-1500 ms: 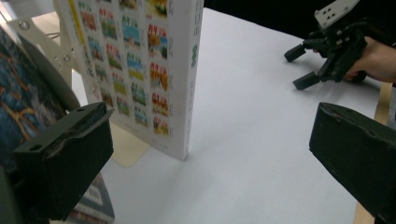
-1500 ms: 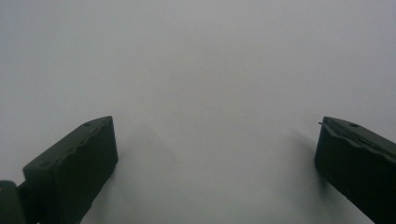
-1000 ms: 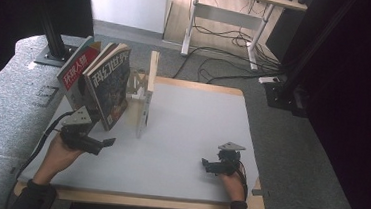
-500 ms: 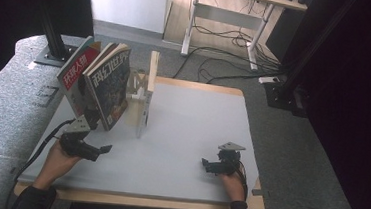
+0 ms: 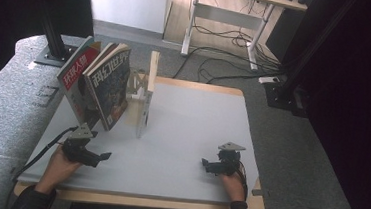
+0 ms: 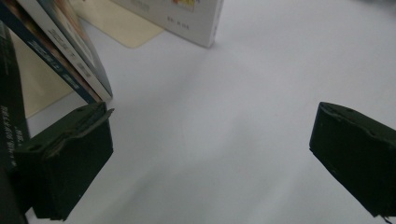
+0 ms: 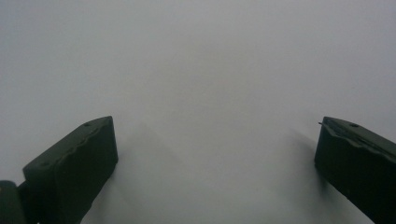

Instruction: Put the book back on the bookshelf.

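Inspection of the table (image 5: pixel 197 120): 2 magazines (image 5: pixel 105 85) lean at the back left, tilted toward the person's left, near an upright wooden book stand (image 5: pixel 146 94) with a metal bracket. A white book stands against the stand on its right side — in the left gripper view its lower corner (image 6: pixel 196 23) rests on the white surface, apart from the magazines' lower edges (image 6: pixel 79 70).

Left gripper (image 5: pixel 96 156): held low near the front left of the table, just in front of the leaning magazines; jaws stand wide apart, nothing between them. One jaw lies near the magazines' foot, whether touching cannot be told.

Right gripper (image 5: pixel 209 165): resting near the front right, well apart from all printed matter; jaws likewise spread, holding nothing, bare tabletop ahead.

Judgement on progress: the magazines are not upright against the stand, and no grip is made — the work of straightening or moving them appears yet to be done.
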Motion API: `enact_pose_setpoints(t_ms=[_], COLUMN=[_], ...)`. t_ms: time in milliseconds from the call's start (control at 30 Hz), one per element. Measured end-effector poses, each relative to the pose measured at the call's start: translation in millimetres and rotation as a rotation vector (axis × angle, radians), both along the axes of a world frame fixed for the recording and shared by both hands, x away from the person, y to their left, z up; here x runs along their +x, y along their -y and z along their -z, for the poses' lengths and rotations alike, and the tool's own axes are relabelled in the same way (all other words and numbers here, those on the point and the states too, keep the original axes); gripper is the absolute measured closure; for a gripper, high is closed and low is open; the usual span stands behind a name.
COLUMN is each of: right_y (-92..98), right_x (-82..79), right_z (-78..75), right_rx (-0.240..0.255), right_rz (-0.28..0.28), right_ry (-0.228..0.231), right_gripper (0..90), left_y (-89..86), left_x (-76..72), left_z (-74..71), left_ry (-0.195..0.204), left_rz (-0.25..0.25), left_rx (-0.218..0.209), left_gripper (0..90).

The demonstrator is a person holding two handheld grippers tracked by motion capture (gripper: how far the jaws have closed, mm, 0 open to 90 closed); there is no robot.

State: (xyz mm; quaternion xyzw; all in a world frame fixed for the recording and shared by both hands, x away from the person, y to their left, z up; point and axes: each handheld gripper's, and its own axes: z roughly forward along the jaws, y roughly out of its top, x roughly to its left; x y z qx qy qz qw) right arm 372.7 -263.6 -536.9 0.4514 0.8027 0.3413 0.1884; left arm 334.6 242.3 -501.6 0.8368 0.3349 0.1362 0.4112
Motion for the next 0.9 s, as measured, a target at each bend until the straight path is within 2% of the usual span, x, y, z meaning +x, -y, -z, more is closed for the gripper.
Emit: enact_pose_setpoints(t_ms=[333, 400, 500, 567, 667, 900], right_y=[0.1, 0.1, 0.1, 0.2, 0.1, 0.4], right_x=[-0.2, -0.2, -0.2, -0.2, -0.3, -0.5], right_z=[0.2, 0.2, 0.2, 0.2, 0.3, 0.6], right_rx=[0.0, 0.0, 0.001, 0.0, 0.0, 0.001], right_rz=[0.0, 0.0, 0.001, 0.0, 0.0, 0.001], right_ry=[0.0, 0.0, 0.0, 0.0, -0.001, 0.0], right_gripper=[0.0, 0.0, 0.0, 0.0, 0.0, 0.0], left_y=[11.0, 14.3, 17.6, 18.0, 20.3, 20.5], left_x=[3.4, 4.1, 6.9, 9.3, 8.1, 8.1], left_z=[16.8, 22.0, 24.3, 25.5, 25.9, 26.0], left_ry=[-0.043, -0.054, -0.084, -0.108, -0.097, -0.098], left_rz=[0.019, 0.024, 0.022, 0.013, 0.012, 0.012], left_rx=[0.07, 0.097, 0.13, 0.135, 0.159, 0.161], left_gripper=[0.0, 0.0, 0.0, 0.0, 0.0, 0.0])
